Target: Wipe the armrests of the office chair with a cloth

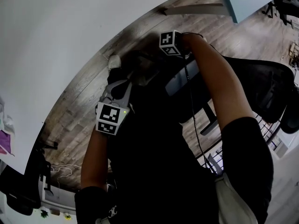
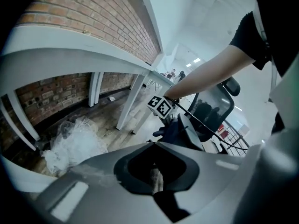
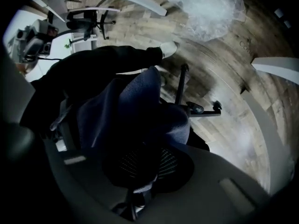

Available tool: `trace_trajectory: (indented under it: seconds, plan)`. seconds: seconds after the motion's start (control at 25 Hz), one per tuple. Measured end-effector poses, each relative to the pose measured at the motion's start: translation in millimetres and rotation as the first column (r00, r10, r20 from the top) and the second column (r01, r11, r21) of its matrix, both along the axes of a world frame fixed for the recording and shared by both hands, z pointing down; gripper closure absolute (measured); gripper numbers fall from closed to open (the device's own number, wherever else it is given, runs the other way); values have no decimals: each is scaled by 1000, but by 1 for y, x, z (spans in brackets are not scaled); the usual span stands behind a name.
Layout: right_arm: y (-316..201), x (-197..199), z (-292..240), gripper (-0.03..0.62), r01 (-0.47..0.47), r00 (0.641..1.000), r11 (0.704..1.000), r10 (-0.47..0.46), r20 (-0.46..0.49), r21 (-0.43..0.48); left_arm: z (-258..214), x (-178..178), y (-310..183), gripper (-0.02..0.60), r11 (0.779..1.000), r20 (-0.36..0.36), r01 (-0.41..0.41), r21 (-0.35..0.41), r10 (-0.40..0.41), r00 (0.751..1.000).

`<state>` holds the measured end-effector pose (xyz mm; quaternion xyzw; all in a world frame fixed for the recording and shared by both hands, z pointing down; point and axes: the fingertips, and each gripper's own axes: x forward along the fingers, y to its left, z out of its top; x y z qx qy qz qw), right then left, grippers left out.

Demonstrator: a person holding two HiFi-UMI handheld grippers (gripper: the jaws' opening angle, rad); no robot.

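Armrest (image 1: 180, 80) wipe judged under way: grips cloth (image 3: 140, 111) in clamped right claw (image 3: 140, 171), left claw (image 2: 156, 178) closed empty; needs lengthwise stroke next.

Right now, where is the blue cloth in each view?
Right gripper view: cloth fills the centre, held in the right claw.
Left gripper view: centre, below the marker cube, at the armrest.
Head view: cannot tell it from the dark shapes.
Shared landmark: wood floor, in all three.
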<state>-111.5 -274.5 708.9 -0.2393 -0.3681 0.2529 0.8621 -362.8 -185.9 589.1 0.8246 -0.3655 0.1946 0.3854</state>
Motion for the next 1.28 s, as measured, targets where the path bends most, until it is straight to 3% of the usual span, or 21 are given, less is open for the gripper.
trace_trajectory:
  seconds: [0.16,0.72,0.88,1.0,1.12,1.28]
  plan:
    - [-8,13,14,549,24,1000,999,-23,-16,41,6,1,4,575,1000,11,-17,-12,17,1000]
    - [-27,25,95,549,-14,996,975,-7,94,222,36,9,3,575,996,48,-86,-34,88,995]
    - [-29,17,121,549,26,993,981,-48,109,192,45,5,1,575,996,75,-84,-31,86,993]
    - [-15,4,141,549,-17,983,990,-8,181,139,49,2,0,575,996,85,-86,-34,89,992]
    - [14,-3,143,549,-48,982,998,39,182,47,56,-4,1,575,996,81,-70,-60,75,994]
    - [34,-8,117,549,-8,991,995,20,130,-96,52,-9,-4,575,996,86,-55,-64,60,994]
